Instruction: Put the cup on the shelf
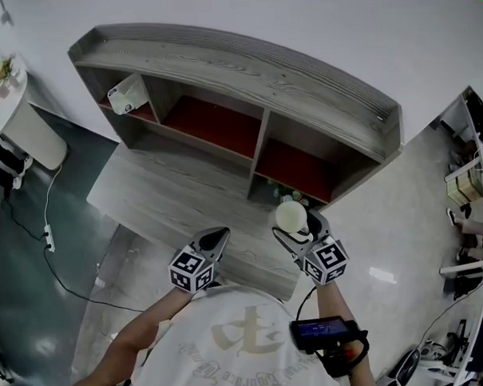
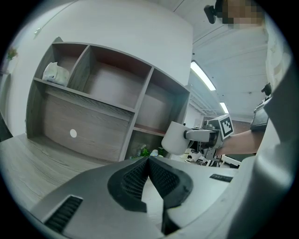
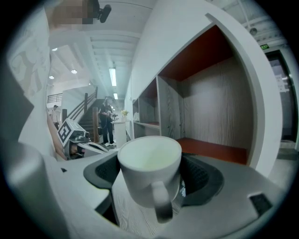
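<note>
A white cup (image 3: pixel 150 169) with its handle toward the camera sits between the jaws of my right gripper (image 3: pixel 150 179), which is shut on it. In the head view the cup (image 1: pixel 291 217) is held up in front of the right compartment of the grey wooden shelf (image 1: pixel 255 69). That red-floored compartment (image 3: pixel 212 149) lies just ahead and right of the cup. My left gripper (image 1: pixel 214 241) hovers over the table with its jaws shut and nothing in them (image 2: pixel 148 161). From the left gripper view the cup (image 2: pixel 175 138) shows at the right, level with the shelf board.
A white crumpled object (image 1: pixel 127 94) lies in the shelf's left compartment. Small green plants (image 2: pixel 145 151) sit under the right compartment. The grey wooden table (image 1: pixel 165 194) runs beneath the shelf. A white bin (image 1: pixel 25 121) and a cable (image 1: pixel 48 220) are on the floor at left.
</note>
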### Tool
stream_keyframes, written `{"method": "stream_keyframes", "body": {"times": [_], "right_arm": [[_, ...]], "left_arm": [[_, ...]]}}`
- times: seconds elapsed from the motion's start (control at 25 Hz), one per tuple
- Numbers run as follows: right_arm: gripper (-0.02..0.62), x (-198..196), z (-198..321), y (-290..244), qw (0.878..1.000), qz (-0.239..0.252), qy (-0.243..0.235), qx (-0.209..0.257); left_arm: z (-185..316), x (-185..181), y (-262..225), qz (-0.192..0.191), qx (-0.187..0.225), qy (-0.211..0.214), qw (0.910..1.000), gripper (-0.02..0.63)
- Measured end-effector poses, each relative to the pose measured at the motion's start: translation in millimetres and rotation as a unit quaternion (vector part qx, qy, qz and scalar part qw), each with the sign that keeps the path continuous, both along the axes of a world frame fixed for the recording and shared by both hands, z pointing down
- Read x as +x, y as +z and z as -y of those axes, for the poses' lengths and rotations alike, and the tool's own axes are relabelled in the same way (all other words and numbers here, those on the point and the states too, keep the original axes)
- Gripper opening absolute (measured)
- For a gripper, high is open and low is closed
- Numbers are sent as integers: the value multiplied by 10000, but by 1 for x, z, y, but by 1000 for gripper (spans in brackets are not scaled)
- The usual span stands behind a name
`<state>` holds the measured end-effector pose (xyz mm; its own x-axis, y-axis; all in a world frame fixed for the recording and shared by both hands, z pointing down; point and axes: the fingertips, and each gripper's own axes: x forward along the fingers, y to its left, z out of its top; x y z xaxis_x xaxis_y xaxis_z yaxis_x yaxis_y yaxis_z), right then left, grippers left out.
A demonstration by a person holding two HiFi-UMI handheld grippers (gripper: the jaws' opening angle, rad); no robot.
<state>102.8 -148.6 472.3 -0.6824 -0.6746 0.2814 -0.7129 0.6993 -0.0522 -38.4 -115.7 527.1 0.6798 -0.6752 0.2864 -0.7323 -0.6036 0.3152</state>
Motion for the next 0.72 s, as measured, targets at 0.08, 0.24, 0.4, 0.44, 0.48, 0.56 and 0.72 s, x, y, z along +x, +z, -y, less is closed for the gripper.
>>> {"method": "stream_keyframes", "body": {"times": [0.08, 0.24, 0.4, 0.44, 0.48, 0.56, 0.72], "right_arm": [[410, 0, 6, -6, 10000, 3, -2, 53], [410, 0, 21, -15, 9999, 3, 4, 146], [410, -2, 40, -29, 9997, 90, 29, 219], [410, -2, 45, -32, 9997, 110, 41, 231], [410, -2, 50, -35, 9996, 120, 54, 241], [410, -1, 58, -39, 9996, 111, 91, 253], [410, -1, 75, -44, 9994, 88, 229, 234]], "left_arm": [[3, -1, -2, -10, 25, -17, 10000, 2], [7, -3, -3, -37, 52, -44, 10000, 2], [11, -5, -6, -49, 90, -54, 9999, 2], [11, -5, -7, -46, 105, -56, 9999, 2], [11, -5, -7, -40, 117, -57, 9999, 2], [10, -5, -8, -26, 135, -58, 9999, 2], [8, -7, -6, -12, 121, -71, 9999, 2]]}}
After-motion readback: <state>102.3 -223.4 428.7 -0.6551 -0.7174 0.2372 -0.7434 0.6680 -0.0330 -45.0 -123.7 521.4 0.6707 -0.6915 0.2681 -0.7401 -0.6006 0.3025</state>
